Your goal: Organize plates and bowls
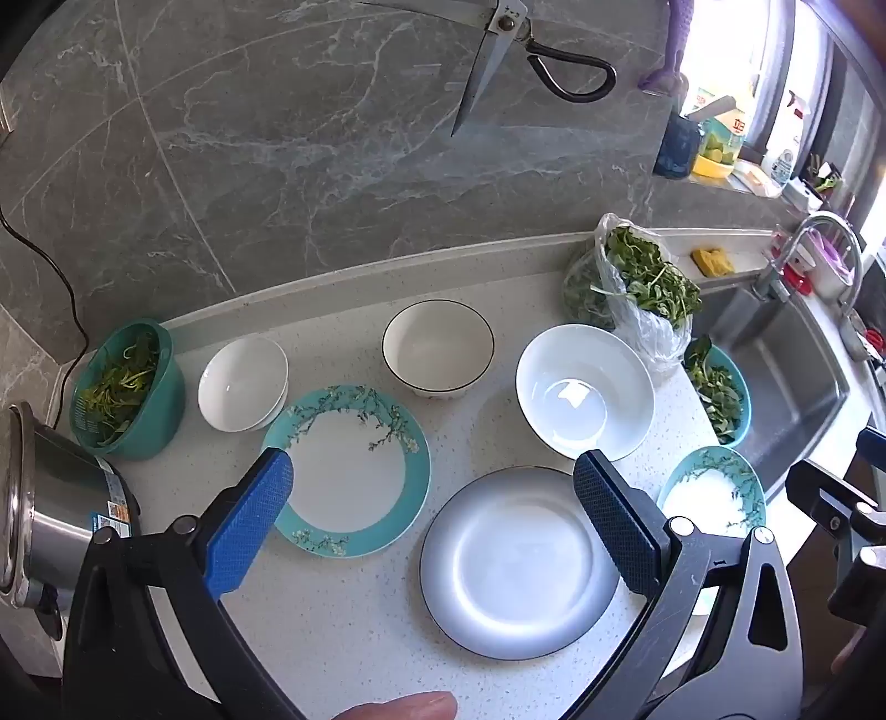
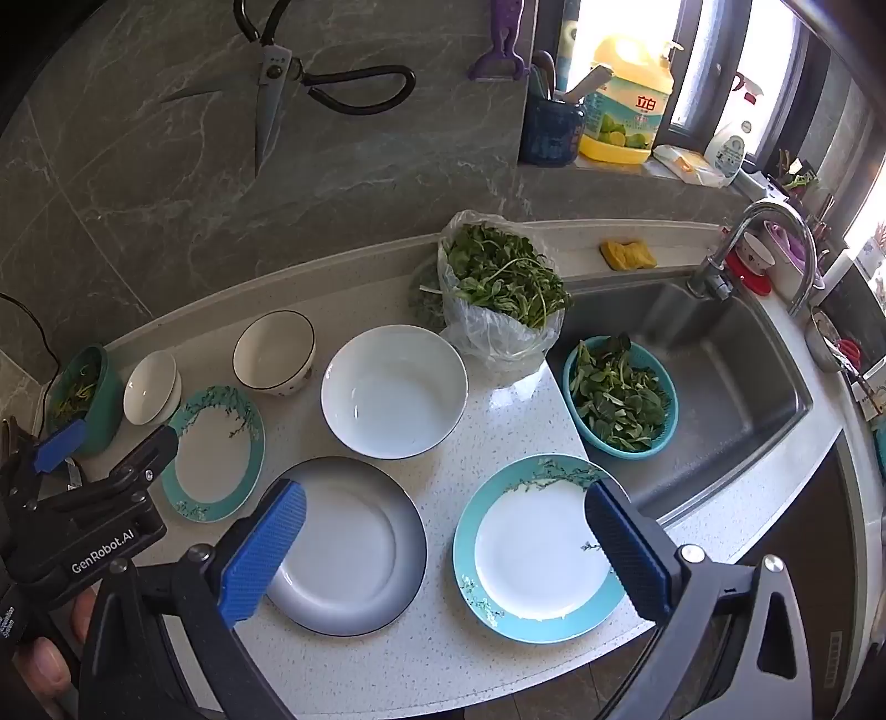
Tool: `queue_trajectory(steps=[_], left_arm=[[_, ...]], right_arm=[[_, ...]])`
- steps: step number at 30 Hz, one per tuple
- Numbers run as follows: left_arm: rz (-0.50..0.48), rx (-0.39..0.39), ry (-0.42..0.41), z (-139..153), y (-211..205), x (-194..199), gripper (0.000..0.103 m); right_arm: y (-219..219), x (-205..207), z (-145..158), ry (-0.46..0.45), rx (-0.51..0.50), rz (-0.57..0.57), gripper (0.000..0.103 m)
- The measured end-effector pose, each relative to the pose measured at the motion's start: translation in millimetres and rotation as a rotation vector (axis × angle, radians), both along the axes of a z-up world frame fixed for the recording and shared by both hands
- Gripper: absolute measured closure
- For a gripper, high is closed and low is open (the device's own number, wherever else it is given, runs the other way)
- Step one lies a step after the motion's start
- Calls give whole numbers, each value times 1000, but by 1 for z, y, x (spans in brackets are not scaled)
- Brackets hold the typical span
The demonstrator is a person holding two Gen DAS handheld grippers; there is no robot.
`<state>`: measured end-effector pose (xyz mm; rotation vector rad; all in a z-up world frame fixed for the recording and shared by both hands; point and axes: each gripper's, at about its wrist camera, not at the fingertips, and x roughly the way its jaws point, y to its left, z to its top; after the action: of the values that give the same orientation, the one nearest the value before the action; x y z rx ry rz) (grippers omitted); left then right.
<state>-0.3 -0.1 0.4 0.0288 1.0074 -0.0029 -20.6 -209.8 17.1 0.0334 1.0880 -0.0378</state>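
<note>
Right hand-held gripper [image 2: 443, 545] hovers, jaws apart, over plates [image 2: 354, 545].

Left gripper [image 1: 434, 501] fingers spread wide and empty, right gripper [image 2: 443, 531] likewise, both angled downward.

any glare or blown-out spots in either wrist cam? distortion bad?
Left wrist: window blown out, glare on the grey plate and big white bowl. Right wrist: window clipped too, plates mostly readable. Both: strong fisheye, the counter edge bows, corners vignetted; focus sharp.
</note>
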Motion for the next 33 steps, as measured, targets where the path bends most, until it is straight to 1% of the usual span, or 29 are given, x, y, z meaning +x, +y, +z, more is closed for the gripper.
queue_trajectory(steps=[33], left_arm=[[-7, 3, 12, 0, -2, -9, 0]], right_arm=[[0, -8, -1, -1, 0, 0, 0]])
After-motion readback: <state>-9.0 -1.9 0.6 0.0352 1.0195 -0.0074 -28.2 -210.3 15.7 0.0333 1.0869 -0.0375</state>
